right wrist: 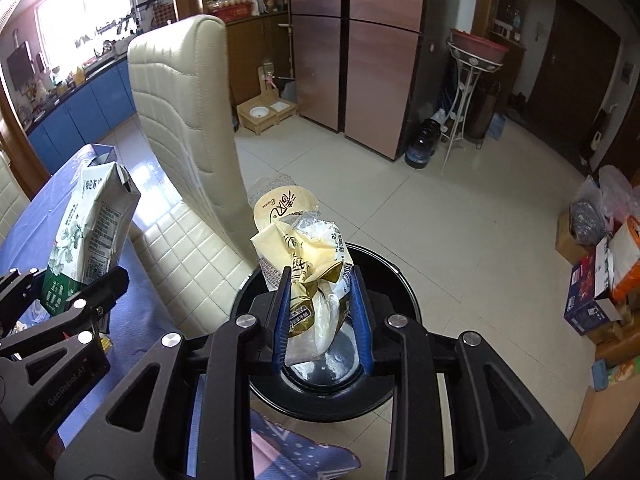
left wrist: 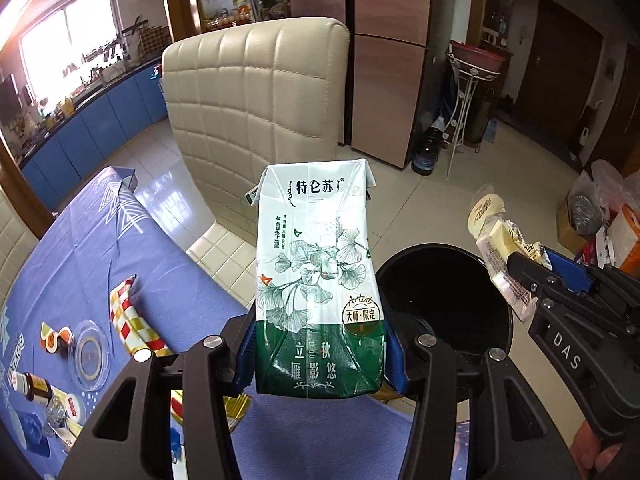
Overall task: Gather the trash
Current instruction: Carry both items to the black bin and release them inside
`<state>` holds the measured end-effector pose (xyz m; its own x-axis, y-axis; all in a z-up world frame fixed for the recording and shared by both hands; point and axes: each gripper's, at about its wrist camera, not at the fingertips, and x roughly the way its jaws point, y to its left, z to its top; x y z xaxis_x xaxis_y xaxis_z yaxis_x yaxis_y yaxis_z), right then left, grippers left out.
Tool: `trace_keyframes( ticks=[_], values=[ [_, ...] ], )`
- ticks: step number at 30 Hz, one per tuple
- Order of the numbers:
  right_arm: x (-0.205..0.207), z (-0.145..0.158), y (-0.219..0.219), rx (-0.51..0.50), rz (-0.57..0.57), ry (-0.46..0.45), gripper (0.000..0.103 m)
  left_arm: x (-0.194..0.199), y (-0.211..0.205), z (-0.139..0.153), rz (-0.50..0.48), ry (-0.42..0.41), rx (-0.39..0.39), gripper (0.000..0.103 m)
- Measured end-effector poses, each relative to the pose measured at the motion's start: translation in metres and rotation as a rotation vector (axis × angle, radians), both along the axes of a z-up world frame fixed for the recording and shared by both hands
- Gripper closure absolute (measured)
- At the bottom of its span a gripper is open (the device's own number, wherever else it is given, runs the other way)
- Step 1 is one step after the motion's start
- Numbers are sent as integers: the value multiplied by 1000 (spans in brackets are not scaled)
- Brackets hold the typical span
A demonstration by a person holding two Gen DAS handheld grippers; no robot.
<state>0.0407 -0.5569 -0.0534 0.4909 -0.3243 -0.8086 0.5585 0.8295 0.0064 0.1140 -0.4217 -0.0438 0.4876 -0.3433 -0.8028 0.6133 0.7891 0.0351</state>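
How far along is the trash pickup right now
Nothing looks binned yet. In hand: left gripper holds the milk carton; the yellow wrapper sits in the right gripper, above the black bin. Left: checkered wrapper and small bottles on the table.

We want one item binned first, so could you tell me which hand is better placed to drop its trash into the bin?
Right: its gripper holds the crumpled wrapper directly over the black bin, while the milk carton sits beside it.

A: The milk carton [left wrist: 318, 280] is white above, dark green below — with grey leaf drawings.
B: Yes. The tablecloth [left wrist: 100, 240] is blue, the bin [right wrist: 396, 276] black — the wrapper [right wrist: 308, 264] pale yellow.
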Motion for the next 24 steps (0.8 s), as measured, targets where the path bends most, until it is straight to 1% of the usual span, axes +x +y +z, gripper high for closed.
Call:
trace_keyframes(
  ticks=[1,2,3,4,9,15,19,20,21,22,24],
  values=[
    [-2,-1,-3,11,-9,4,48,0,-2,-1,-3,3,1,54],
    [-5,-3,-6,17,-26,2,29,-1,-5,-1,-5,4,3,54],
    [-10,-3,-8,13,-43,-8,27,-3,-7,-2,-8,5,4,54],
    [-13,-2,-10,3,-55,-18,27,-3,-11,-3,-10,6,6,54],
    [-24,-2,-19,-81,-106,5,27,-12,-30,-5,-42,3,12,54],
    [-40,-1,-35,-119,-194,10,27,-27,-53,-3,-99,-4,1,53],
    [-51,0,-45,-122,-227,9,27,-39,-68,1,-139,-34,-1,53],
    [-53,0,-47,-122,-230,11,27,-41,-71,1,-144,-34,-8,45],
    [-56,0,-50,-121,-232,13,27,-43,-73,2,-147,-36,-14,31],
    [-58,1,-52,-120,-232,15,27,-45,-74,4,-146,-42,-24,28],
    [-60,2,-54,-126,-234,13,27,-48,-76,7,-153,-51,-34,27]
  ],
)
